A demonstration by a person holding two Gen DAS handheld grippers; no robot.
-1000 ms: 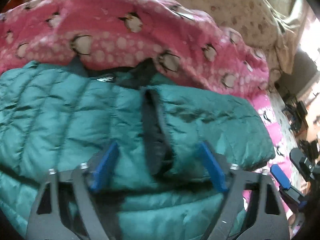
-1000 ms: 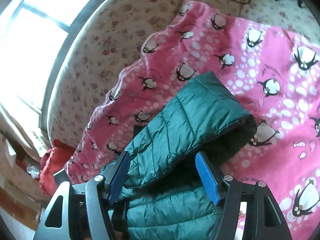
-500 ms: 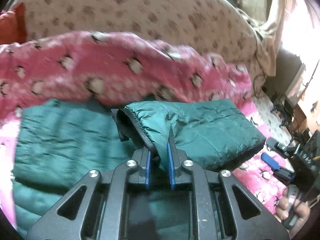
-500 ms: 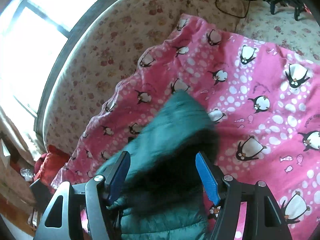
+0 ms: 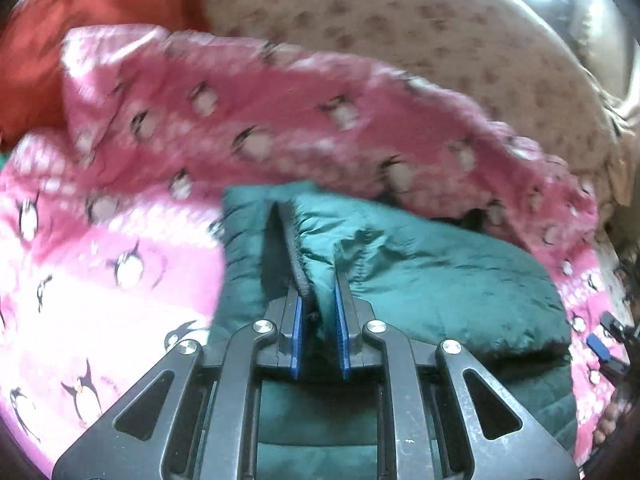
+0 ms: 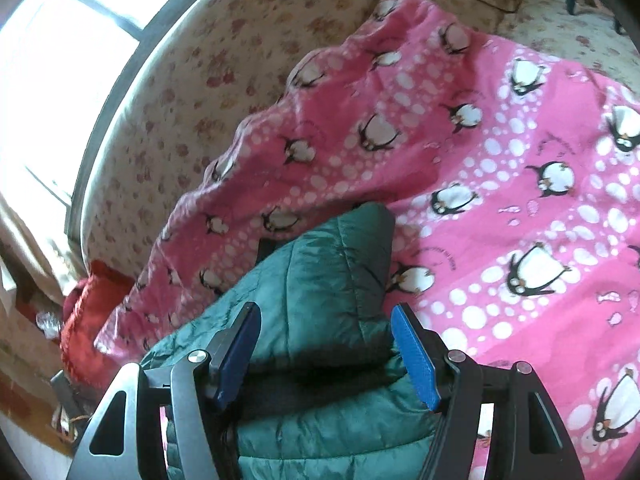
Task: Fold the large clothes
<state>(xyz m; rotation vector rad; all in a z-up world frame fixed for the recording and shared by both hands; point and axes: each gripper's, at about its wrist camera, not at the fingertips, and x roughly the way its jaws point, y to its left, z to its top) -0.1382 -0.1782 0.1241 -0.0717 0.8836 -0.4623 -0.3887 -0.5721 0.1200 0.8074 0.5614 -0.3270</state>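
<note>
jacket (image 5: 440,272) swung aside, left tool (image 5: 319,332) clamping edge

**Count of things on the bed**

One green puffer jacket (image 5: 432,272), one pink penguin-print blanket (image 6: 500,168), one floral bedsheet (image 6: 224,64), one red cloth (image 5: 100,12), two grippers: left (image 5: 319,320), right (image 6: 326,350).

The lower part of the green jacket (image 5: 440,280) is hidden behind the left gripper (image 5: 319,312) and cut off by the bottom edge. The far half of the penguin blanket (image 5: 280,128) is smeared by blur. In the right wrist view, the jacket's near end is covered by the right gripper (image 6: 326,354).
</note>
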